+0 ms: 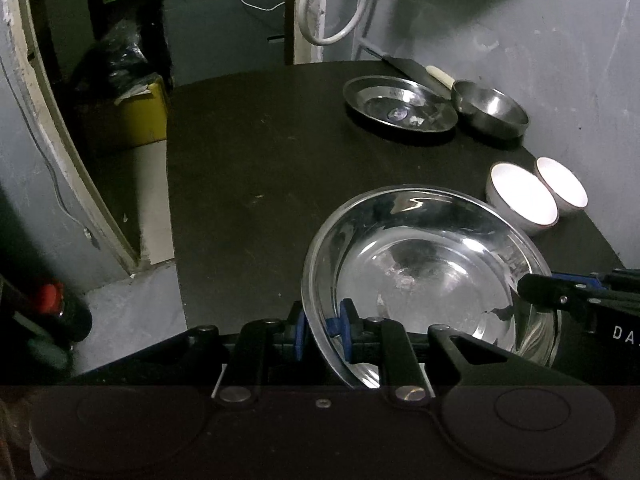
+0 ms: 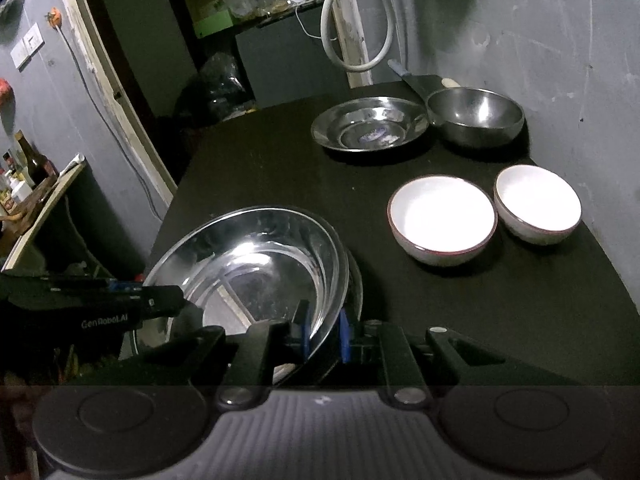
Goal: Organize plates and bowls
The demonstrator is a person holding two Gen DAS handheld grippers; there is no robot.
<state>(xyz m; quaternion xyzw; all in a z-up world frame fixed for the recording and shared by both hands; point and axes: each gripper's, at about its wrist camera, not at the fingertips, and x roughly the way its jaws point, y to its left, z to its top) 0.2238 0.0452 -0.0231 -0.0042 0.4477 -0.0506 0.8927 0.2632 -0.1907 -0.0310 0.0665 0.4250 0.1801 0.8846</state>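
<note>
A large steel plate is clamped by its rim at opposite edges by the left gripper and right gripper, near the front of the table. Little seems sorted: two white bowls, a steel bowl and a smaller plate (all unstacked) remain farther back.

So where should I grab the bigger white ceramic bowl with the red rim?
Pinch the bigger white bowl at its near rim, coming from above. It sits upright and open, its thin lip is exposed, and the smaller white bowl crowds its right side.
</note>
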